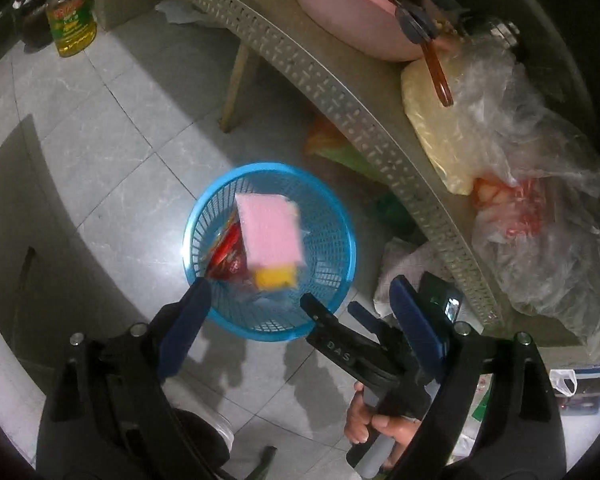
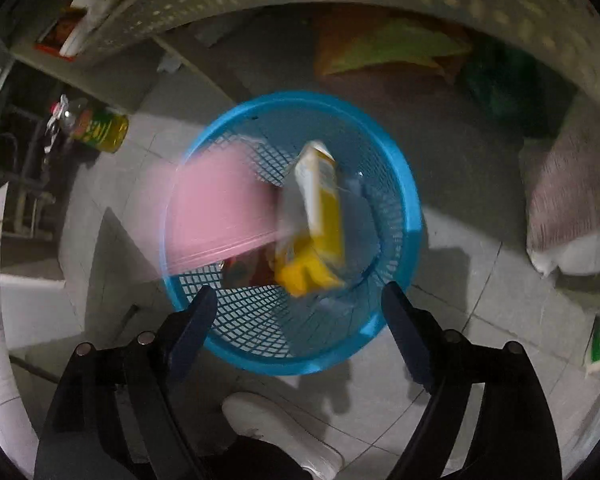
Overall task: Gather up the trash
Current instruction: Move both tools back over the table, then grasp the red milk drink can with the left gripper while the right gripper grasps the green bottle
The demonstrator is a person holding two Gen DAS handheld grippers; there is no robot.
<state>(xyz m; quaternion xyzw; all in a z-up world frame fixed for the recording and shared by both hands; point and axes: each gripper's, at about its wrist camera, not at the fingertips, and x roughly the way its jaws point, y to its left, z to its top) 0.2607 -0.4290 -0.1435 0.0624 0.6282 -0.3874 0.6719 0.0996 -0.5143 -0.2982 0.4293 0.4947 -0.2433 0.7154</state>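
Both grippers hang over a blue mesh basket [image 1: 332, 248] that stands on the grey tiled floor [image 1: 112, 168] beside a perforated table edge [image 1: 340, 92]. The left gripper [image 1: 300, 300] has its jaws spread wide with nothing pinched between them; just below them a pink flat packet [image 1: 270, 232] shows blurred over the basket's mouth, touching neither finger. The right gripper [image 2: 298, 302] also stands spread and empty, and a yellow and white carton [image 2: 320, 216] appears smeared over the inside of the basket, apart from both fingers. In the left view the right gripper shows as a black clamp, a hand [image 1: 380, 428] wrapped around its handle. Red wrappers [image 1: 228, 252] lie at the bottom of the basket under the pink packet. A bottle of yellow oil [image 1: 70, 16] stands on the floor well apart, and crumpled clear plastic bags [image 1: 532, 184] lie on the table.
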